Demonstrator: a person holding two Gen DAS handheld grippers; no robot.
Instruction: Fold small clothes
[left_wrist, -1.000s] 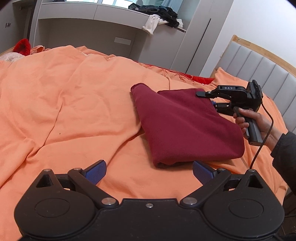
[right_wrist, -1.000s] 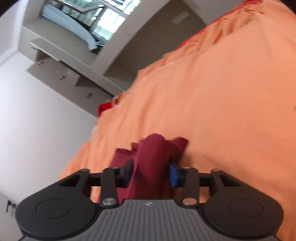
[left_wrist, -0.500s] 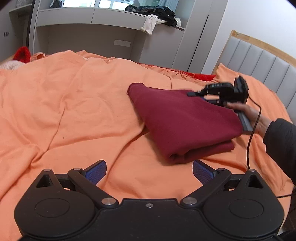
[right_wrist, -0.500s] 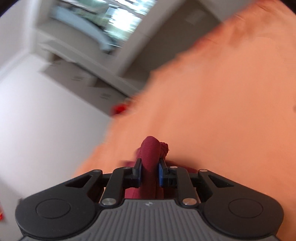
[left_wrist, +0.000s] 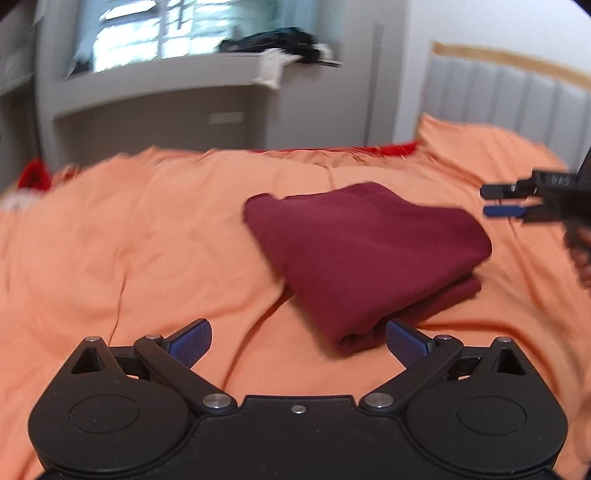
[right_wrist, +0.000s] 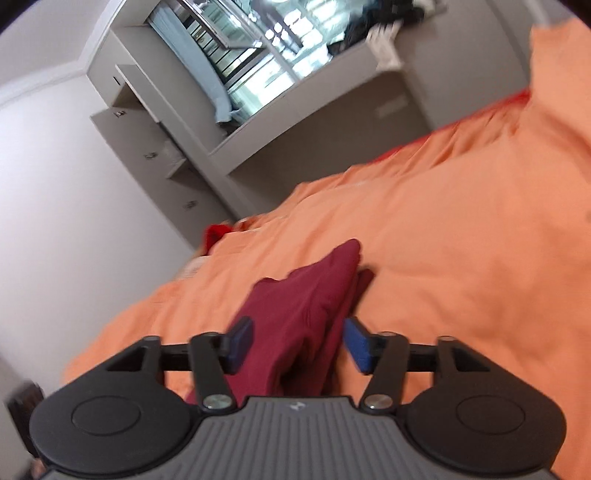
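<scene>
A dark red garment lies folded in a thick rectangle on the orange bedspread. My left gripper is open and empty, just in front of the garment's near corner. My right gripper shows at the right edge of the left wrist view, off the garment's far right corner. In the right wrist view it is open, its blue pads on either side of the garment's edge without pinching it.
A grey padded headboard stands at the back right. A grey built-in desk and shelf with dark clothes on top runs along the far wall. A red cloth lies at the bed's far left.
My right gripper has opened and let go of the garment's edge, then drawn back to the right. The garment now lies flat. The left gripper has tilted slightly and stays open.
</scene>
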